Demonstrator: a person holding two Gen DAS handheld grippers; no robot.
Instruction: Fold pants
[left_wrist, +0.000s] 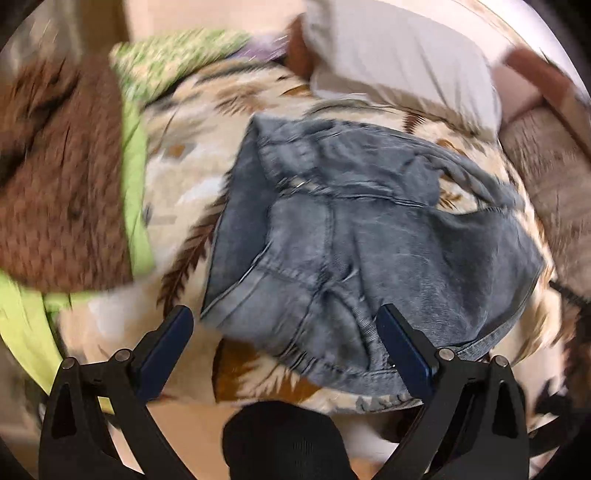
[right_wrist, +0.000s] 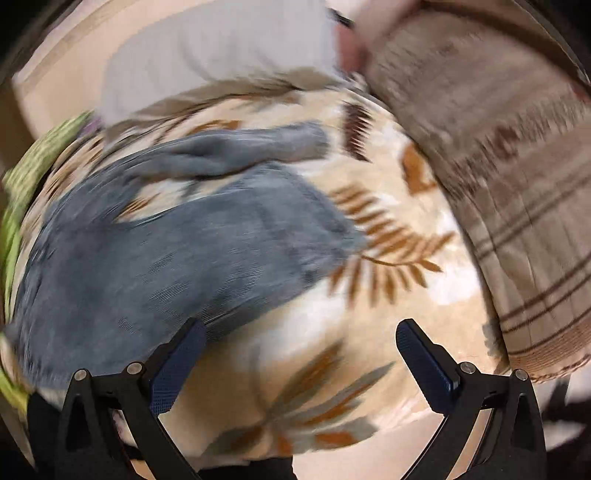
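Right now both my tools are spread wide with nothing between the fingers: my left gripper (left_wrist: 286, 325) hangs over the near edge of the pants (left_wrist: 354, 240), and my right gripper (right_wrist: 301, 339) hangs over bare bedspread (right_wrist: 388, 295) just to the right of the pants, touching no cloth. The pants lie bunched on the leaf-patterned bedspread, waistband end toward my left tool, one leg trailing away toward the white pillow (left_wrist: 402, 62) beyond them.

My main worry is the heap itself. The denim is doubled over and creased, so if I pinch where my left fingers point I may catch several layers at once, or only a seam, and the fold would come out crooked. The bedspread is soft and sits right under the pants; a deep pinch could take it up with the denim.

Both views are smeared, which I take as a sign I am moving fast, and a hurried grab could miss the hem. The brown blanket (left_wrist: 62, 173) left of the pants and the striped blanket (right_wrist: 517, 184) right of them leave little room to lay the legs out flat.
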